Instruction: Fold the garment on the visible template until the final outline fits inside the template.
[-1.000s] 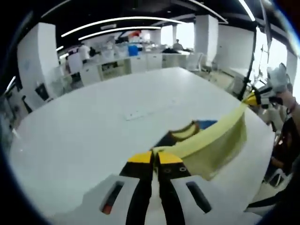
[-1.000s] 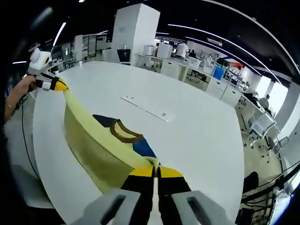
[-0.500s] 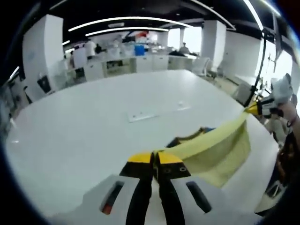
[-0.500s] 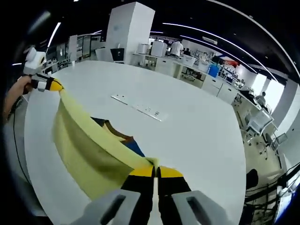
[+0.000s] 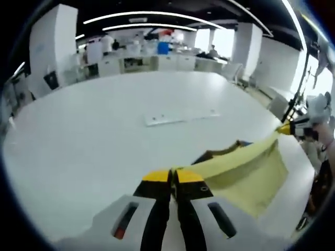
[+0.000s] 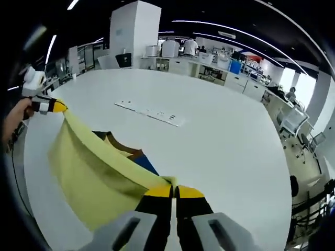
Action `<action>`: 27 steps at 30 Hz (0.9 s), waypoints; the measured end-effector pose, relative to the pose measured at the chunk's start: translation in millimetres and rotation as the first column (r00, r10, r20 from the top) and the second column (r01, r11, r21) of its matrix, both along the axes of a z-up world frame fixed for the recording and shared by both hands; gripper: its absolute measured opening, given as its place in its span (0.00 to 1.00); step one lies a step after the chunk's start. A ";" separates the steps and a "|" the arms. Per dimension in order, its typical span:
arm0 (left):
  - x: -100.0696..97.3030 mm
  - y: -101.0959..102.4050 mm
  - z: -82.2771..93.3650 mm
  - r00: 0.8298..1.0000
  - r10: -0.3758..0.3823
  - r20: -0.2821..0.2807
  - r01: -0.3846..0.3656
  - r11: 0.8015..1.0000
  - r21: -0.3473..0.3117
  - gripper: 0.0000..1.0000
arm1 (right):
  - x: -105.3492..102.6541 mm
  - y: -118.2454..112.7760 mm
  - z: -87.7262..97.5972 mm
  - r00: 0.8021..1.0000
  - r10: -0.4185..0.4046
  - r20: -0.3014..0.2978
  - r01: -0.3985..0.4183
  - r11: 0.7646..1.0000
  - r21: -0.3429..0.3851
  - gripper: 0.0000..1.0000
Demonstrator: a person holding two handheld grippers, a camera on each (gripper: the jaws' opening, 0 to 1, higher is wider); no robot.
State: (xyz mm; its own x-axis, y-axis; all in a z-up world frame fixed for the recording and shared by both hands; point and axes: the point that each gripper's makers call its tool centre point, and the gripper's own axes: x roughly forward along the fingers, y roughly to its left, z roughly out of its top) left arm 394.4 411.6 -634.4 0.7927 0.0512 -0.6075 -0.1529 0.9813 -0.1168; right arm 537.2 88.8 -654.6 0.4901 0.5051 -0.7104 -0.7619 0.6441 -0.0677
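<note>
White table [image 5: 94, 136], yellow garment [image 6: 99, 170] stretched lengthwise between clamped left tool [image 5: 173, 177] and right tool [image 6: 174, 192].

left gripper [image 5: 173, 178] jaws pinch yellow garment [image 5: 246, 170] above white table [image 5: 94, 136].

No text, label, brand, number or sign could be read anywhere in either view; everything at the far end of the room was too small and blurred to make out.
</note>
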 end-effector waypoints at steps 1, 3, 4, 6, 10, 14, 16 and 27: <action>1.1 -0.2 -1.7 1.000 0.003 0.006 -0.003 1.000 -0.008 0.00 | 0.9 -0.3 -3.3 1.000 -0.008 -0.006 0.008 1.000 -0.001 0.00; 1.7 1.5 -7.2 1.000 0.013 -0.002 -0.013 1.000 -0.017 0.00 | 2.6 1.3 -9.6 0.999 -0.021 -0.027 0.022 1.000 0.017 0.00; 2.0 2.7 -8.6 1.000 0.016 -0.002 -0.016 1.000 -0.020 0.00 | 3.4 1.8 -11.7 0.999 -0.025 -0.033 0.026 0.999 0.023 0.00; 3.6 4.3 -10.8 1.000 0.020 0.007 -0.019 0.999 -0.034 0.00 | 5.8 2.4 -16.4 0.998 -0.036 -0.045 0.038 0.999 0.032 0.00; 6.3 8.7 -22.1 1.000 0.031 -0.004 -0.031 0.999 -0.041 0.00 | 8.6 6.0 -22.5 0.997 -0.046 -0.062 0.049 0.998 0.047 0.00; 7.8 10.5 -37.9 0.999 0.041 -0.020 -0.042 0.998 -0.042 0.00 | 9.8 9.3 -31.2 0.996 -0.054 -0.073 0.056 0.998 0.034 0.00; 8.9 11.2 -43.9 0.999 0.040 -0.029 -0.041 0.999 -0.027 0.00 | 10.6 10.0 -33.9 0.995 -0.057 -0.076 0.060 0.998 0.030 0.00; 8.9 14.1 -62.3 0.998 0.051 -0.046 -0.053 0.998 -0.036 0.00 | 11.8 11.2 -48.7 0.995 -0.056 -0.082 0.055 0.998 -0.008 0.00</action>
